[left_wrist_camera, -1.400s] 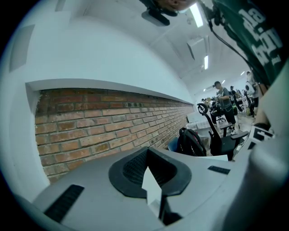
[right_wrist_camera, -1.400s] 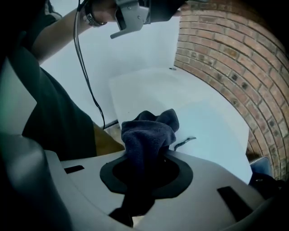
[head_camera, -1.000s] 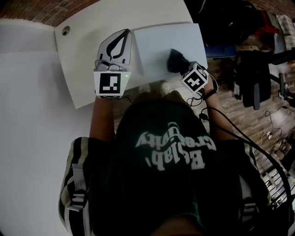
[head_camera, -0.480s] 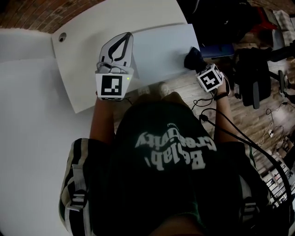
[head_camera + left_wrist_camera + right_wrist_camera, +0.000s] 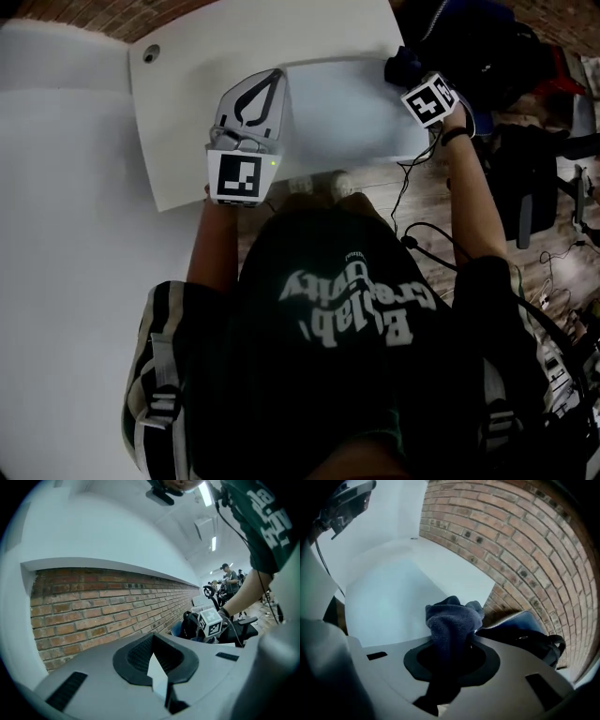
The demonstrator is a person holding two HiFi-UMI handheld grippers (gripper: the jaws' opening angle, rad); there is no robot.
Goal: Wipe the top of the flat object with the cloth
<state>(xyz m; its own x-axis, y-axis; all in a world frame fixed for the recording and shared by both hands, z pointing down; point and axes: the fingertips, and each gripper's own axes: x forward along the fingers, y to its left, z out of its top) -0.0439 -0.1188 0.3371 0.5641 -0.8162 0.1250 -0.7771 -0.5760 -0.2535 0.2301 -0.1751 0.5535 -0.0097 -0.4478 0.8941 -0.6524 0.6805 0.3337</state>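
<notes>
The flat object [image 5: 337,103] is a pale, thin board lying on the white table [image 5: 178,141]. My left gripper [image 5: 267,86] is shut on its left edge; in the left gripper view the board's thin white edge [image 5: 157,674] sits pinched between the jaws of the left gripper [image 5: 159,686]. My right gripper [image 5: 412,80] is at the board's far right corner, shut on a dark blue cloth [image 5: 401,66]. In the right gripper view the cloth [image 5: 452,620] bulges out of the right gripper [image 5: 450,653], over the board's right edge [image 5: 384,606].
The table has a round cable hole [image 5: 150,53] at its far left. A brick wall [image 5: 511,536] runs behind the table. A dark blue bag [image 5: 525,630] lies just right of the board. A black chair [image 5: 525,178] and cables [image 5: 412,187] occupy the wooden floor at right.
My right gripper has carried the cloth from the board's near middle out to its far right corner. The left gripper has kept its hold on the left edge.
</notes>
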